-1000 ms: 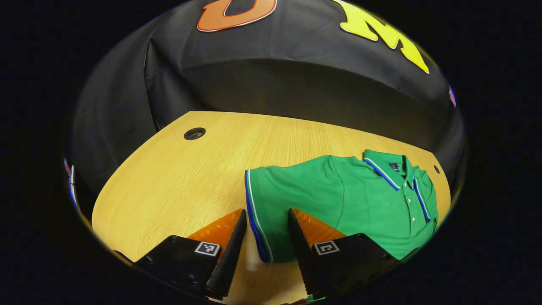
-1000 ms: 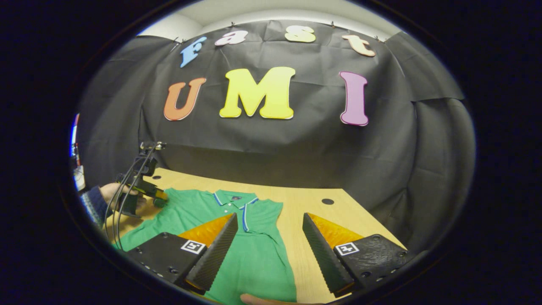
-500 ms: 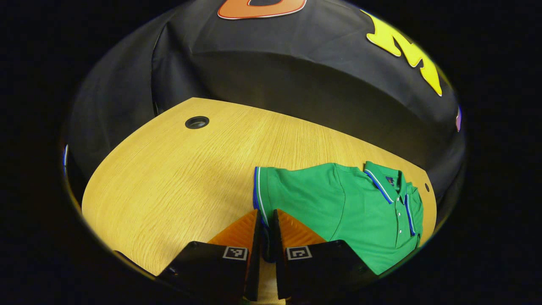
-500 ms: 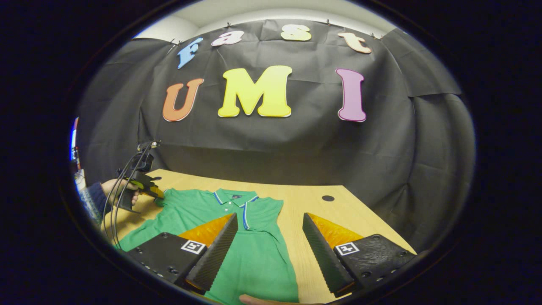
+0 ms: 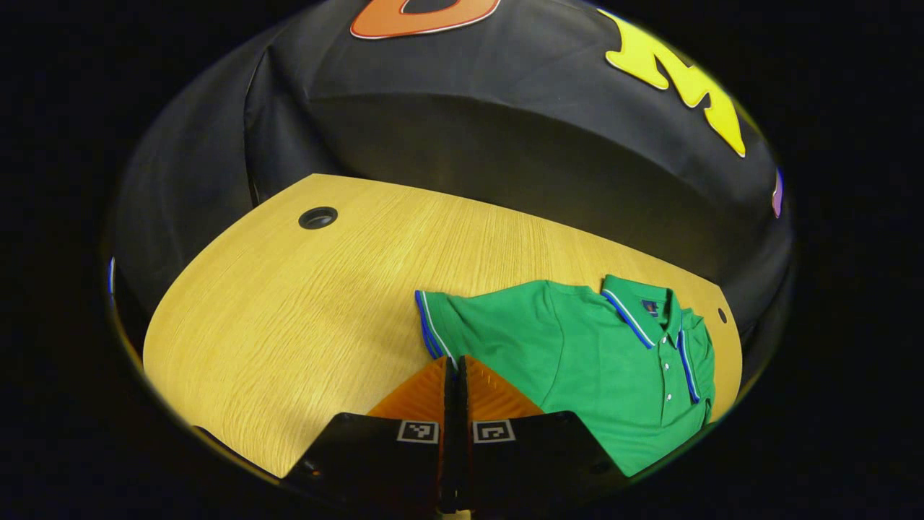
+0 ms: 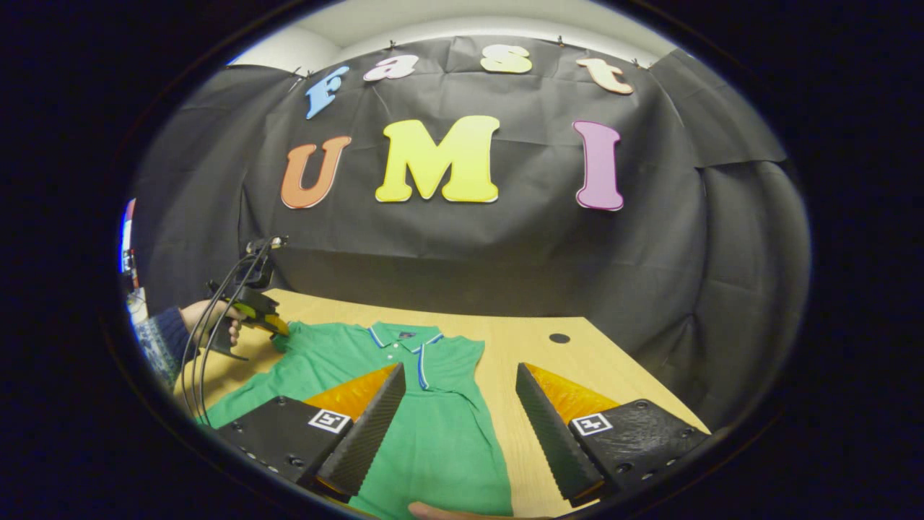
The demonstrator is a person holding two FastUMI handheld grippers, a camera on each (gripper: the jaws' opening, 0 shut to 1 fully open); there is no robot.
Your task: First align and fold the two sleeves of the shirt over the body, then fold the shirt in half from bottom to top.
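**Shirt sleeve pinched, ready to fold inward**

Shirt [image 5: 599, 368] lies flat on the wooden table [image 5: 289, 325] in the left gripper view, collar [image 5: 639, 318] toward the far edge; one shirt, one table, one cable hole [image 5: 318, 217] at the far left corner and a second, smaller one beyond the collar; the left gripper [image 5: 455, 372] has its fingers pressed together on the striped cuff [image 5: 432, 332] of the sleeve, which puckers at the pinch. The step in hand appears to be folding this sleeve over the body; done well, the cuff would lift only slightly, travel straight across toward the placket, and settle with its edge parallel to the side seam.

In the right gripper view the same shirt [image 6: 433, 426] lies below the right gripper [image 6: 455, 426], whose fingers stand wide apart and hold nothing; farther off, a person's hand [image 6: 209, 321] holds the left gripper [image 6: 271, 326] at the sleeve; two grippers are counted in all.
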